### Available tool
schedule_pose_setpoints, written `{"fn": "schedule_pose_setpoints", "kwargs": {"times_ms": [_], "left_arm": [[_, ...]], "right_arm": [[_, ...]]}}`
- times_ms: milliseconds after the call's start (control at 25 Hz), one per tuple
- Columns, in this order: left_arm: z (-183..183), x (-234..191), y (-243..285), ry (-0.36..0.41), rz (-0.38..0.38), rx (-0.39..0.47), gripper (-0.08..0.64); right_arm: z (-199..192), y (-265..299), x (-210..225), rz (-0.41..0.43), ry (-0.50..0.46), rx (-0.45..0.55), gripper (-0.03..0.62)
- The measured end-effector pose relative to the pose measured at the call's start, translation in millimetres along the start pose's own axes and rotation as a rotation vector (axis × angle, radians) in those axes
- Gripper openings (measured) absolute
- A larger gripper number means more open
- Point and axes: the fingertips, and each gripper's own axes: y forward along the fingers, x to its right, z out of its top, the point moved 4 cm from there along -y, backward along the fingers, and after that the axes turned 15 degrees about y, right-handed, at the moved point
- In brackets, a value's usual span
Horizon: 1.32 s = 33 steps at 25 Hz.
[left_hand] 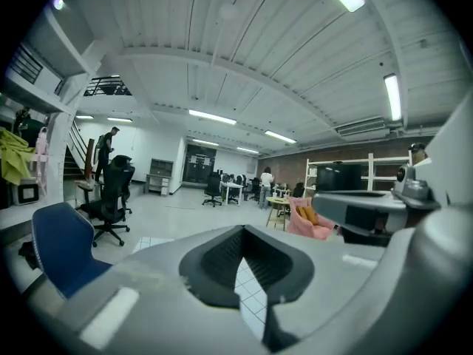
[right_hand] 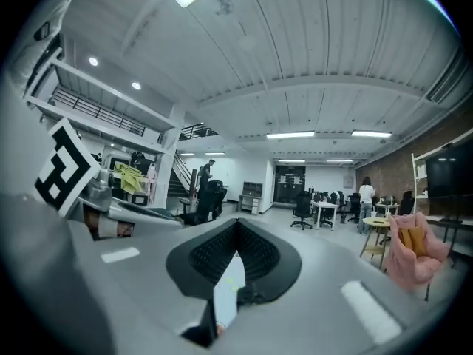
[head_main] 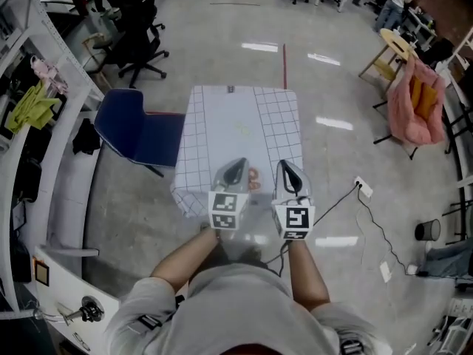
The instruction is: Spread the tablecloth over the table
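tools sit side by side, close but not touching, over the near edge of the worktop. left tool (head_main: pixel 237 162) is held level. in the left gripper view the left tool (left_hand: pixel 244 229) is closed: its two black tips press together. below the tips there is a thin slit, and the white cloth with thin dark squares (left_hand: pixel 248 288) shows through it. i see nothing nipped at the tips. right tool (head_main: pixel 284 163) is level too. in the right gripper view the right tool (right_hand: pixel 238 221) is also closed, tips together, with a strip of the same cloth (right_hand: pixel 225 296) showing in its slit. nothing is nipped there either.

the white cloth with thin dark squares (head_main: pixel 238 117) lies flat over the whole worktop, so the worktop itself is hidden. the cloth hangs down over the left and right edges. at the near left corner it looks a bit bunched.

a dark blue chair (head_main: pixel 135 132) stands just beside the left edge, and it shows at the left of the left gripper view (left_hand: pixel 59 247) too. a black office chair on wheels (head_main: pixel 140 37) is further away. the grey shiny floor (head_main: pixel 341 87) is wide open on the right and far sides. a thin black cable (head_main: pixel 372 217) lies on the floor to the right, apart from the worktop.
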Motion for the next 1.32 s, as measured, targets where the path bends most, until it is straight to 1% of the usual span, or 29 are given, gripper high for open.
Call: {"fn": "schedule_pose_setpoints", "kwargs": {"times_ms": [200, 400, 640, 800, 1000, 1320], "left_arm": [[15, 35, -2, -0.001, -0.043, 0.025, 0.020], [32, 55, -7, 0.014, -0.034, 0.066, 0.020], [41, 76, -11, 0.021, -0.039, 0.097, 0.020], [51, 78, -13, 0.032, -0.016, 0.120, 0.020], [56, 81, -18, 0.056, 0.013, 0.130, 0.021], [57, 89, -12, 0.067, 0.027, 0.123, 0.021]], "right_arm": [[9, -19, 13, -0.001, 0.008, 0.024, 0.006], [20, -34, 17, 0.018, -0.018, 0.045, 0.006], [32, -45, 13, 0.057, -0.050, 0.078, 0.006], [38, -48, 14, 0.068, -0.053, 0.099, 0.006], [47, -53, 16, 0.072, -0.056, 0.118, 0.006], [46, -55, 28, 0.069, -0.051, 0.108, 0.006]]}}
